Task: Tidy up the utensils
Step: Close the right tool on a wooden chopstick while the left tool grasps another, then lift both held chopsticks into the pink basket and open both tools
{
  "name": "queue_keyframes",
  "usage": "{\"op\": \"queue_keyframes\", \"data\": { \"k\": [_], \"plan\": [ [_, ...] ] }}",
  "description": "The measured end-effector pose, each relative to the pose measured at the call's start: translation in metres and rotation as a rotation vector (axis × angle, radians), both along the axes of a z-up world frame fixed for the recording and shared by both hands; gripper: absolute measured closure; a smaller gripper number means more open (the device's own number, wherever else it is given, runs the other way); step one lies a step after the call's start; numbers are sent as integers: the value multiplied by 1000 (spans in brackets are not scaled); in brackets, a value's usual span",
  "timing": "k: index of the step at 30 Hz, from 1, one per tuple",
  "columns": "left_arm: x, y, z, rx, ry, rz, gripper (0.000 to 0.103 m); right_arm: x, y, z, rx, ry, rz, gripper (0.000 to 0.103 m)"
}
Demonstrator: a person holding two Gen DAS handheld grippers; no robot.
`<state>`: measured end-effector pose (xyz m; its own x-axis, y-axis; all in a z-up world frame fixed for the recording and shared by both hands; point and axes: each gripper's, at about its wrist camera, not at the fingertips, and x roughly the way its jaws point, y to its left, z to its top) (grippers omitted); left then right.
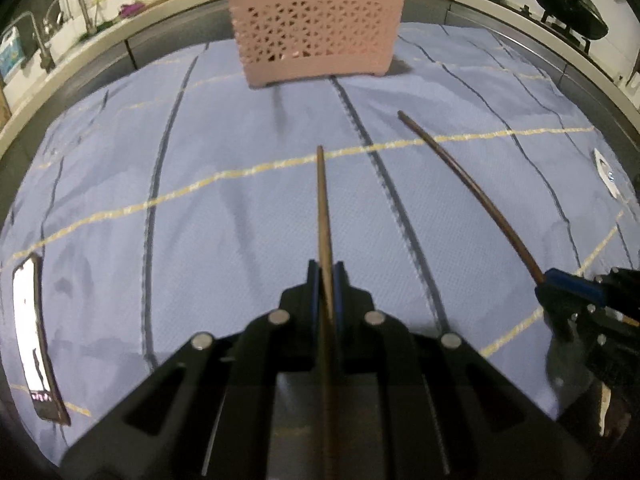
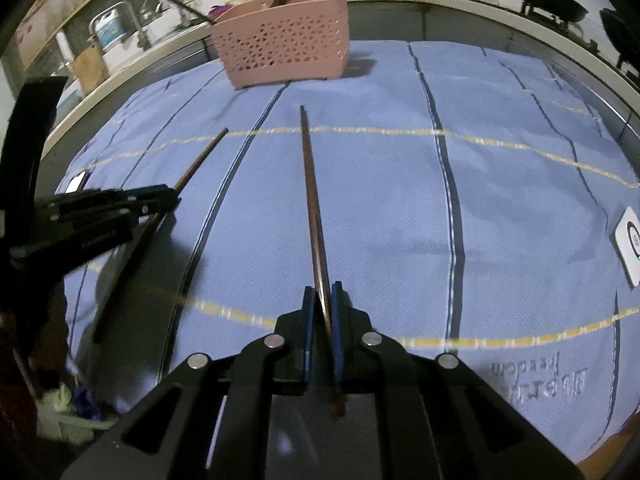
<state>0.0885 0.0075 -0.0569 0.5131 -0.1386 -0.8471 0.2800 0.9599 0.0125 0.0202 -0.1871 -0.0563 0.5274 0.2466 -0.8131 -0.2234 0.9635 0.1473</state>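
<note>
My left gripper (image 1: 329,270) is shut on a brown chopstick (image 1: 323,208) that points ahead over the blue cloth. In the right wrist view the same gripper (image 2: 170,200) shows at the left, its chopstick (image 2: 202,158) sticking out forward. My right gripper (image 2: 322,292) is shut on a second brown chopstick (image 2: 312,200), also aimed forward; seen from the left wrist, that gripper (image 1: 546,282) sits at the right edge with its chopstick (image 1: 472,188) arcing away. A pink perforated utensil basket (image 1: 316,32) (image 2: 286,44) stands at the far edge and holds several chopsticks.
A blue striped cloth (image 1: 200,200) (image 2: 500,200) covers the table. A phone (image 1: 34,340) lies at the left edge, a small white device (image 2: 630,244) at the right. Woks (image 1: 568,4) sit on a stove behind, and a sink with a faucet (image 1: 72,12) is back left.
</note>
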Motion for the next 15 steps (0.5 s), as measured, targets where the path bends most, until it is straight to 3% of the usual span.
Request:
{"op": "queue_keyframes", "data": {
  "k": [4, 7, 15],
  "plan": [
    [5, 7, 0, -26, 34, -6, 95, 3, 2, 3, 10, 26, 49, 93],
    [18, 2, 2, -14, 37, -6, 88, 18, 7, 8, 25, 38, 77, 93],
    [55, -9, 4, 8, 16, -13, 86, 97, 27, 20, 25, 94, 108, 89]
  ]
}}
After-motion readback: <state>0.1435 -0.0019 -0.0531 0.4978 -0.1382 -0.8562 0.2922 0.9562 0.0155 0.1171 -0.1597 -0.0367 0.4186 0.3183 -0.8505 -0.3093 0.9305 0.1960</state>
